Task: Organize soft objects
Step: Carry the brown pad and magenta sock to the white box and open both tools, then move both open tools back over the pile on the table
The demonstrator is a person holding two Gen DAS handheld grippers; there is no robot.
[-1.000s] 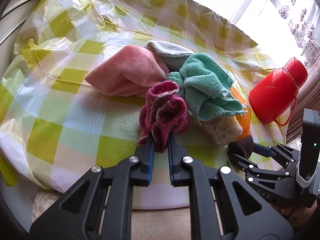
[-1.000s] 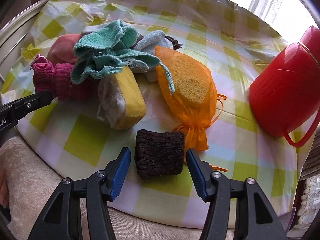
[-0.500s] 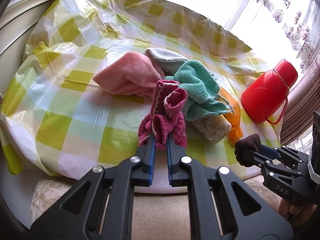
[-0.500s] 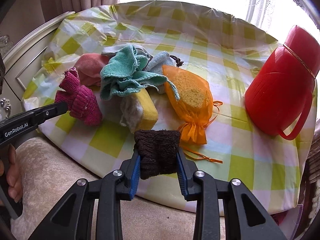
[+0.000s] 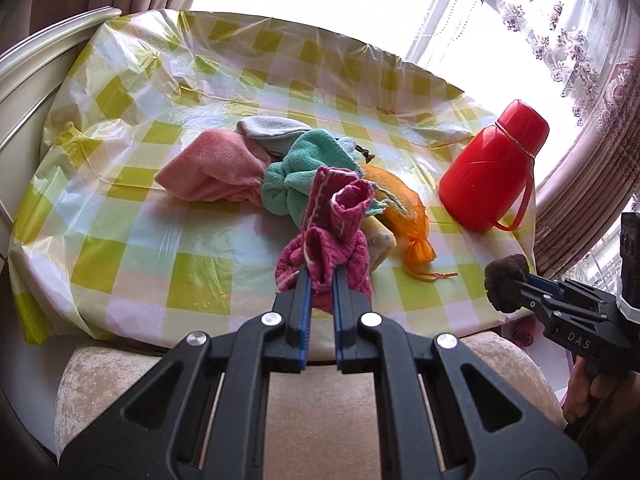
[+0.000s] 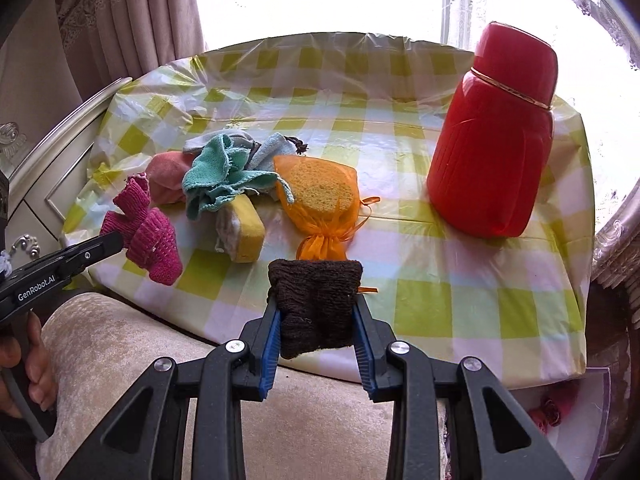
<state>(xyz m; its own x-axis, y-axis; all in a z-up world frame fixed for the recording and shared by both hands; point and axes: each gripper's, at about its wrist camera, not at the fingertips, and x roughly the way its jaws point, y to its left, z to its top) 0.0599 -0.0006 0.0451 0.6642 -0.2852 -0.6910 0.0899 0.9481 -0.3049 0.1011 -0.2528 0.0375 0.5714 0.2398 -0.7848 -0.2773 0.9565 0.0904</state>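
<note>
My left gripper (image 5: 319,276) is shut on a magenta knitted cloth (image 5: 332,236) and holds it up over the table's near edge; it also shows in the right wrist view (image 6: 146,232). My right gripper (image 6: 316,304) is shut on a dark brown knitted pad (image 6: 314,308), lifted off the table; the pad shows at the right in the left wrist view (image 5: 505,280). On the checked tablecloth (image 5: 160,208) lies a pile: pink cloth (image 5: 212,168), grey cloth (image 5: 272,130), teal towel (image 6: 216,176), yellow sponge (image 6: 248,228) and an orange mesh bag with a sponge (image 6: 320,196).
A red plastic flask (image 6: 494,140) stands on the right of the table and shows in the left wrist view (image 5: 492,168). A beige cushioned seat (image 6: 120,360) is below both grippers. A white cabinet (image 6: 36,184) is at the left, and curtains and a bright window lie behind.
Both grippers pulled back and up from the table. The right gripper closed on the brown pad and lifted it. The left gripper lifted the magenta cloth away from the pile.
</note>
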